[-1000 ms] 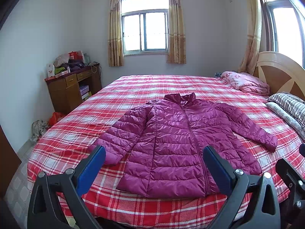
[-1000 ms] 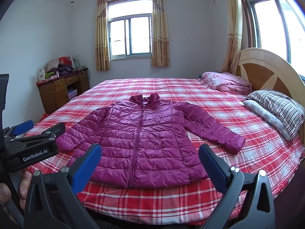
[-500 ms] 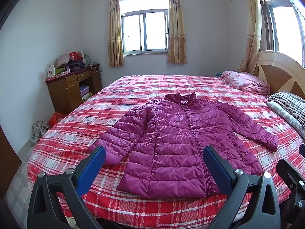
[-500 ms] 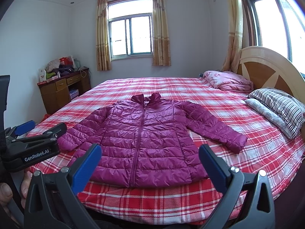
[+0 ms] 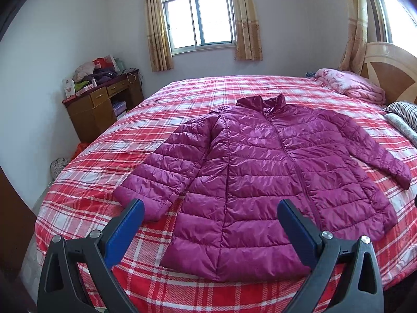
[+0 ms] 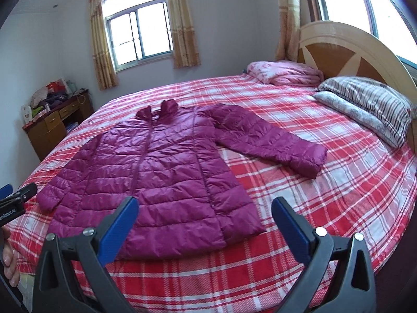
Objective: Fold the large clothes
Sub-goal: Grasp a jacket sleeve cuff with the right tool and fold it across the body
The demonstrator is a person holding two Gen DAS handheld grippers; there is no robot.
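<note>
The jacket (image 5: 263,172) lies flat and face up on the bed (image 5: 109,208), zipped, collar at 12 o'clock, hem toward you at 6, one sleeve angling out toward 8 and the other toward 3. It looks like a quilted puffer with a shiny shell, so expect it to be light, soft and slippery; the padding will likely spring back and resist a crisp crease. Take hold at a cuff or at a hem corner, where the fabric is thinner, and pinch deep so the slick shell does not slide out.

Your left gripper (image 5: 210,228) hangs over the hem with its fingers spread wide and nothing in them. Your right gripper (image 6: 204,225) hovers likewise above the hem's right corner, wide open and empty.

Farther out, a folded pink blanket (image 6: 284,74) and striped pillows (image 6: 365,104) sit by the headboard (image 6: 346,49) at 2 o'clock, well apart from the jacket.
</note>
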